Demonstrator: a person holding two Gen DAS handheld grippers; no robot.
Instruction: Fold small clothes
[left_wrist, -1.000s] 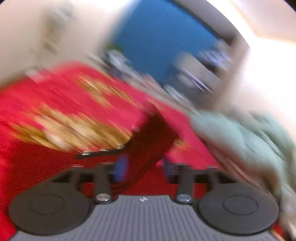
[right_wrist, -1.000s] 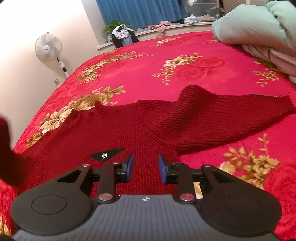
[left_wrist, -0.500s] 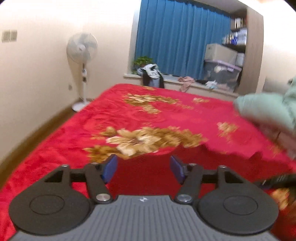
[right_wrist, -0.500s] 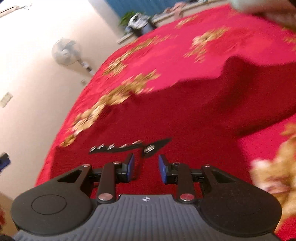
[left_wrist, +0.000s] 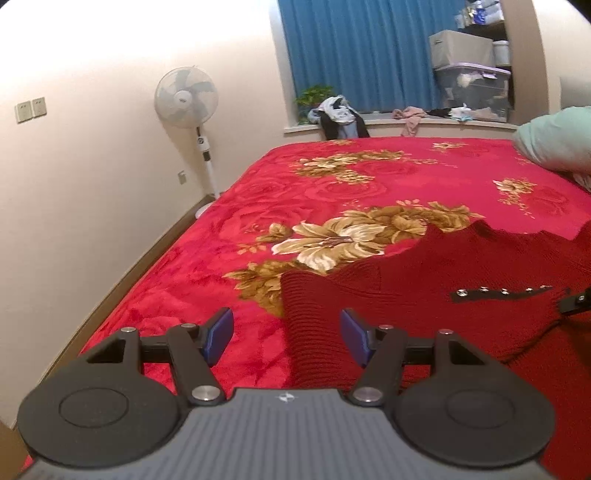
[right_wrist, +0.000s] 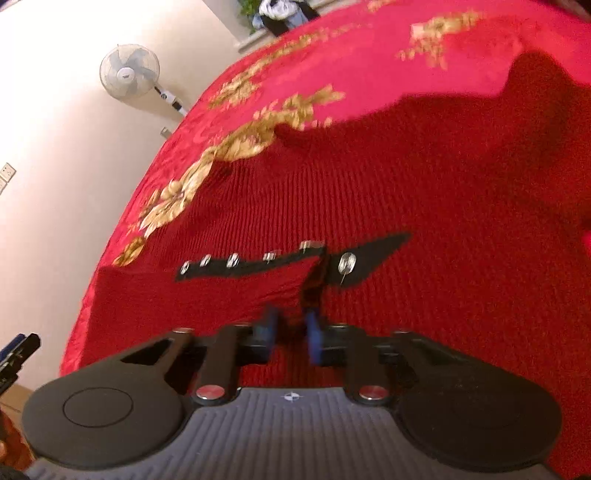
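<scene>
One dark red knitted sweater (right_wrist: 424, 177) lies spread on the bed (left_wrist: 369, 184), its black strip (right_wrist: 295, 264) carrying six silver studs. The right claw (right_wrist: 291, 332) has just been closing and pinches a fold of the knit at six o'clock below the strip. The left claw (left_wrist: 284, 334) stands wide, empty, over the sweater's nine-o'clock edge.

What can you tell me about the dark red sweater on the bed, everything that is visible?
The dark red sweater is a ribbed knit lying spread out, mostly flat, on the red floral bedspread. A black strip with a row of silver studs crosses it. One edge reaches toward the bedspread's gold flowers. The right gripper, whose jaws have just been closing, pinches a raised fold of the knit near the strip. The left gripper is open, with the sweater's edge lying between its fingers, not pressed.
</scene>
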